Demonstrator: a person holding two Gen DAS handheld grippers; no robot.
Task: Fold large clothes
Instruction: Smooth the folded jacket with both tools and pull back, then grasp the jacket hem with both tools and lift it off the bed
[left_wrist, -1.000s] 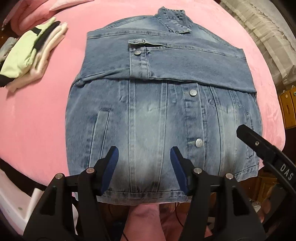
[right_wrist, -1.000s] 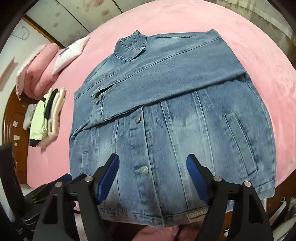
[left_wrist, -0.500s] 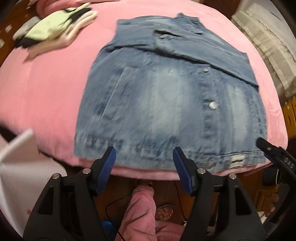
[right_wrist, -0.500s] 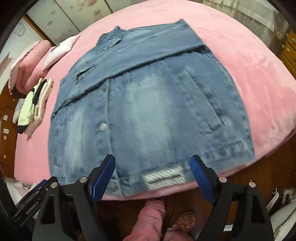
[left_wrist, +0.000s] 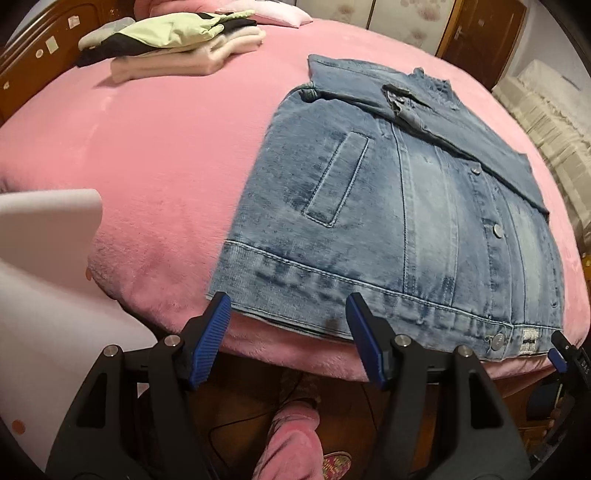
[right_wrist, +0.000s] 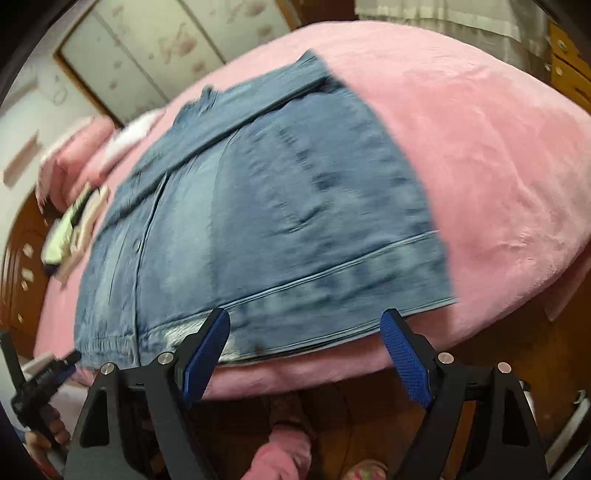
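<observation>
Denim jacket (left_wrist: 424, 206) lies flat, front side up, on the pink bed (left_wrist: 147, 147), taking the centre-right of the left wrist frame and the centre of the right wrist frame (that view is motion-blurred). Sleeves look folded across the chest as a band near the collar, upper right of the left wrist frame. Faded blue wash, metal buttons down the placket, welt pocket on the visible side, stitched waistband along the near bed edge with a small pale patch near the bottom button.

Left gripper (left_wrist: 288, 343) released, jaws spread wide, nothing between them, hanging just off the waistband near the jacket's left hem corner. Right gripper (right_wrist: 306, 354) also released and empty, just off the hem at the lower centre of its frame; its tip shows at the lower right edge of the left wrist frame.

Handling, my judgement: denim is thick, fairly heavy, stiff for cloth, not slippery, not fragile. It should hold a crease but resist bending at seams. Best hold is the doubled waistband at each hem corner, one gripper per corner, then lift and carry toward the collar.

Stack of folded clothes (left_wrist: 173, 40) sits upper left, well apart from the jacket.
</observation>
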